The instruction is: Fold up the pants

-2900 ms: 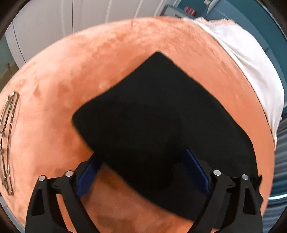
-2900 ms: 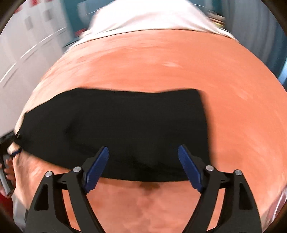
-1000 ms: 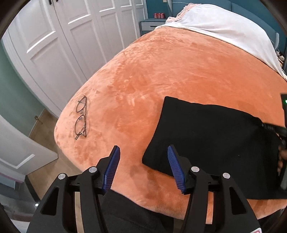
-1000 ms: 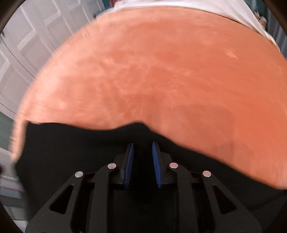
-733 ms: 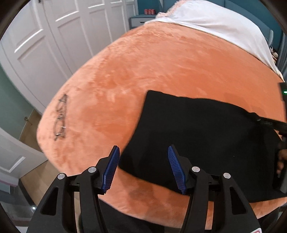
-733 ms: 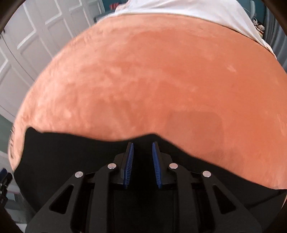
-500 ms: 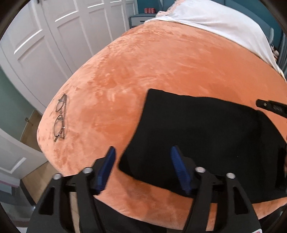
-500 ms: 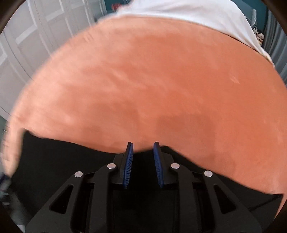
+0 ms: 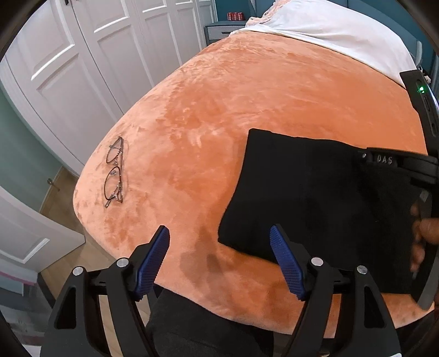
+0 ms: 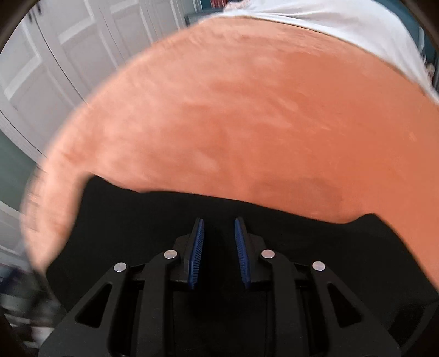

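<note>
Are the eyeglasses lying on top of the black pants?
No, the eyeglasses lie on the bare orange blanket, well to the left of the folded black pants and not touching them.

"OAS" shows on the right tool [image 9: 384, 160].

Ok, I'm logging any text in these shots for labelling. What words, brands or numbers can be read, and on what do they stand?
"DAS": raised letters, perhaps part of a longer word, on the black body of the right gripper at the right edge of the left wrist view.
Red cans on the nightstand: print too small to read.
Right wrist view: blurred, no text.
</note>
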A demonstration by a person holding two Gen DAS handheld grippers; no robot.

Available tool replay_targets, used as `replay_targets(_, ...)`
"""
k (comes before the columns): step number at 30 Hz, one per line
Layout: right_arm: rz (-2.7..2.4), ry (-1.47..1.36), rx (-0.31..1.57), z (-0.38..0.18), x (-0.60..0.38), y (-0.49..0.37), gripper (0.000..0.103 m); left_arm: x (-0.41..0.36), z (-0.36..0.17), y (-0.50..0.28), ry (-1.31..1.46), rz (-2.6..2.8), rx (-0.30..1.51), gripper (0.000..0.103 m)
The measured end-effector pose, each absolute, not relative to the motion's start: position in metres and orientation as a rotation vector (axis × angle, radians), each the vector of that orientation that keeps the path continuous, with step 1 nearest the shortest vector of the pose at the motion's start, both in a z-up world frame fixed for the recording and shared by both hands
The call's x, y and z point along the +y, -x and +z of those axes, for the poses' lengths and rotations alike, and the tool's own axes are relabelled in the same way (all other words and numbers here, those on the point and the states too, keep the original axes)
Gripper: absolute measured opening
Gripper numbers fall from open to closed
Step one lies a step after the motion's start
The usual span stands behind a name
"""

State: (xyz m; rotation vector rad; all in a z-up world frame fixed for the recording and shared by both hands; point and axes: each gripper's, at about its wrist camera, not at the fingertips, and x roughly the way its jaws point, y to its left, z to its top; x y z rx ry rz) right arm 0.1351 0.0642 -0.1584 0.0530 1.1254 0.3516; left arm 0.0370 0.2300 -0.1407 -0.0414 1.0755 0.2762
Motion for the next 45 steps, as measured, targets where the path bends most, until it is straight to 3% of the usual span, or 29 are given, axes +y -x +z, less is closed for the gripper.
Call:
replay_targets(4,0.325,0.072,1.168,-0.193,0.097,-0.139,0.024,0.228,-0.144,-0.041,0.039,0.270,1.091,0.073)
replay_targets(13,0.354,-0.058,1.032,-0.135,0.067,-0.088,0.025,0.228,-0.137,-0.038,0.036,0.284,1.076,0.074)
replay_targets(22,0.103,-0.167,1.008,-0.127,-0.083,-0.013,0.026,0.197,-0.135,-0.033,-0.015,0.257,1.091,0.076)
replay_targets(25,-0.016,-0.213,1.002,-0.127,-0.149,0.019,0.037,0.180,-0.133,-0.028,-0.013,0.236,1.092,0.081)
replay_targets(30,-0.102,-0.198,1.009,-0.139,-0.204,0.048,0.038,0.137,-0.137,-0.025,-0.017,0.164,1.127,0.081)
replay_targets(35,-0.063,-0.188,0.974,-0.144,-0.191,0.037,0.038,0.106,-0.133,-0.024,-0.058,0.138,1.134,0.081)
replay_targets(38,-0.010,-0.134,1.074,-0.183,-0.168,0.015,0.038,0.098,-0.134,-0.024,-0.073,0.139,1.147,0.081)
replay_targets(45,0.026,-0.143,1.058,-0.169,-0.178,0.019,0.037,0.107,-0.144,-0.033,-0.082,0.208,1.174,0.084)
